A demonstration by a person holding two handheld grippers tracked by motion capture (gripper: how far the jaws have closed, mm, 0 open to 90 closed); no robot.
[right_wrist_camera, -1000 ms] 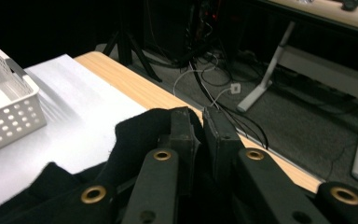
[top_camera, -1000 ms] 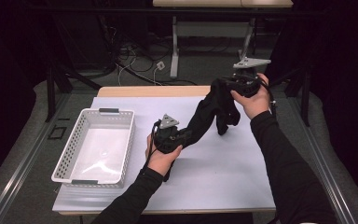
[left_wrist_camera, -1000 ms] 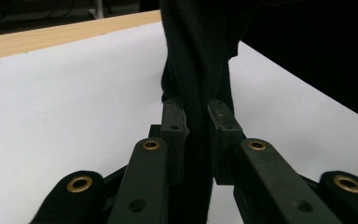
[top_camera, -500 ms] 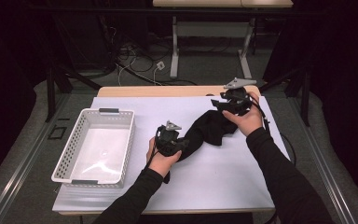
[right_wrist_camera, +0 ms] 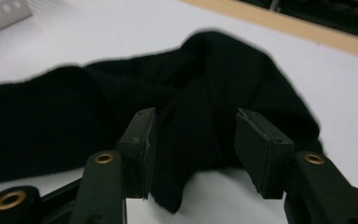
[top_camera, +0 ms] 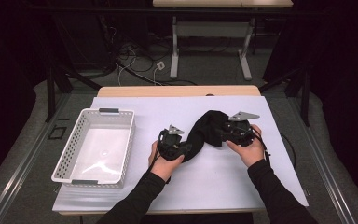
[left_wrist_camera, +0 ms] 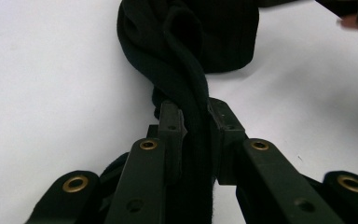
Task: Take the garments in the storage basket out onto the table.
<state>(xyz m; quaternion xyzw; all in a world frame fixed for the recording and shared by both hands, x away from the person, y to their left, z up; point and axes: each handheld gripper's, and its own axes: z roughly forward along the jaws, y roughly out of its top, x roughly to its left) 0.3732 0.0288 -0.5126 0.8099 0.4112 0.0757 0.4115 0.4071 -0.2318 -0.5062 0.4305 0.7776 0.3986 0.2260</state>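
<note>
A black cloth (top_camera: 208, 129) lies bunched on the white table (top_camera: 214, 186), stretched between my two grippers. My left gripper (top_camera: 184, 148) is shut on its near left end. In the left gripper view a twisted strand of cloth (left_wrist_camera: 191, 79) runs between the left gripper's (left_wrist_camera: 196, 116) jaws, pinched by both pads. My right gripper (top_camera: 222, 132) rests low at the cloth's right end. Its jaws have just been opening and stand apart in the right gripper view (right_wrist_camera: 193, 140). A fold of cloth (right_wrist_camera: 200, 107) lies loose between them and the pads do not press it.
A white perforated basket (top_camera: 121, 116) stands at the table's left side, with nothing inside. The table's wooden far edge (top_camera: 177, 91) runs behind the cloth. Cables and desk legs lie on the dark floor beyond.
The right hand came down from high at the back right to the table, lowering the cloth into a heap. Its jaws opened off the cloth. The left hand sank slightly.
</note>
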